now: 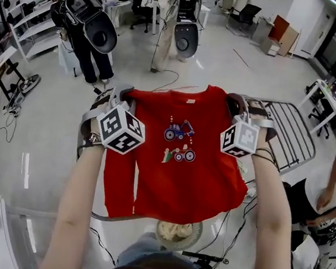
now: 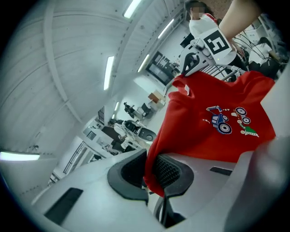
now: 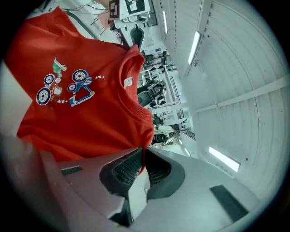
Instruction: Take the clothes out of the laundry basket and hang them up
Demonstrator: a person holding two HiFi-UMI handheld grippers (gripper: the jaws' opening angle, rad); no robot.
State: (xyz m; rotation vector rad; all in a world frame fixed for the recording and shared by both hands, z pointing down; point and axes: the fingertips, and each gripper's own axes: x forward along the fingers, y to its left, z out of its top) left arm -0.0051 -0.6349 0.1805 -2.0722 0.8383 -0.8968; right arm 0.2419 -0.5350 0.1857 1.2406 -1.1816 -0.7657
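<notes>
Forearms nearest, stretched forward. Red long-sleeved cotton shirt with tractor print hangs spread in air between them, clear of basket. Left gripper fingers clamped on one shoulder, right gripper fingers on other. Step, as judged: garment out, ready for hanging. Next move needs hanger or grey metal bar rack at right. Round wire basket below part hidden by hem; pale contents unclear; no hanger in view.

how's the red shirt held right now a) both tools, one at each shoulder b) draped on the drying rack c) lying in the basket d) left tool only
a: the left tool and the right tool each clamp a shoulder of the red shirt, which hangs spread between them.
</notes>
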